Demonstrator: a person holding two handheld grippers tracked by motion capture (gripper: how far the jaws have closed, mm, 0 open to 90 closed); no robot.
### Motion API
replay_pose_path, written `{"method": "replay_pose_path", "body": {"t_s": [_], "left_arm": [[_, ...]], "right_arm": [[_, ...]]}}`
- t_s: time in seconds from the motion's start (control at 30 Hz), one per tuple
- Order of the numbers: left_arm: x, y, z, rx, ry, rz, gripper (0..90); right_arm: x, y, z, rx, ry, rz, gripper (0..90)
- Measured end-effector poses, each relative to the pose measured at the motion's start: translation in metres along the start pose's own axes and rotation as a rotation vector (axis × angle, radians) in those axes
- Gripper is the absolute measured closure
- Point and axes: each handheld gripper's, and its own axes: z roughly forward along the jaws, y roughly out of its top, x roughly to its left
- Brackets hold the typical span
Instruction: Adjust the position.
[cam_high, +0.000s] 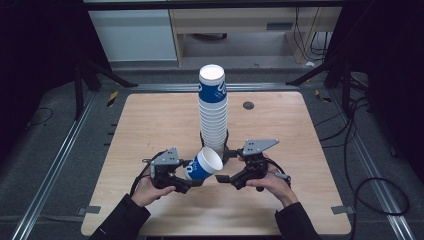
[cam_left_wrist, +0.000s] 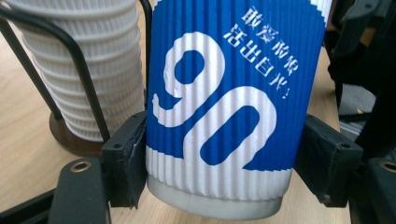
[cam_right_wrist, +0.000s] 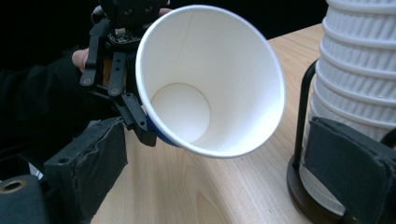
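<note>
Cup (cam_high: 204, 164), blue and white with a ribbed sleeve, hangs above the near middle of the worktop (cam_high: 150, 120), clamped across its lower body by the jaws of the left gripper (cam_high: 192, 181). In the left gripper view the two pads press on opposite sides of the sleeve just above the plain white base. The cup lies tilted close to level: its long axis runs from the base at the left gripper up and away toward the open mouth, which faces the right gripper (cam_high: 224, 178) and the foot of the cup stack (cam_high: 214, 112). That stack stands in a black wire holder (cam_right_wrist: 301, 116) at the worktop's centre, just beside the held cup.

The right gripper's jaws stand apart with nothing between them, just short of the cup's rim; the right gripper view looks straight into the white interior.

The step looks like passing or re-gripping the single cup. To do it well, the left grip should stay low on the sleeve without crushing the thin wall, and the right jaws should close on the rim or upper body squarely, not skewed. Whether the rim touches the holder is hard to tell from above; probably it sits clear.
</note>
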Motion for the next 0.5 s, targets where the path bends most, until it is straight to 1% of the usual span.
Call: {"method": "replay_pose_path", "body": {"t_s": [0.1,0.13,0.3,0.37,0.5], "left_arm": [[-0.005,0.002,0.002,-0.014,0.006,0.006,26.1],[-0.006,0.002,0.003,-0.011,0.000,0.006,26.1],[-0.014,0.003,0.011,-0.003,0.000,0.029,26.0],[-0.015,0.003,0.012,-0.003,-0.006,0.034,26.1],[-0.019,0.002,0.016,-0.002,-0.002,0.048,26.1]], "right_arm": [[0.001,0.000,0.002,-0.012,0.016,0.010,5.9],[0.001,0.000,0.003,-0.015,0.019,0.015,6.0],[0.003,0.001,0.006,-0.032,0.043,0.038,6.2],[0.003,0.000,0.008,-0.031,0.049,0.045,6.2],[0.004,-0.001,0.012,-0.019,0.060,0.051,6.9]]}}
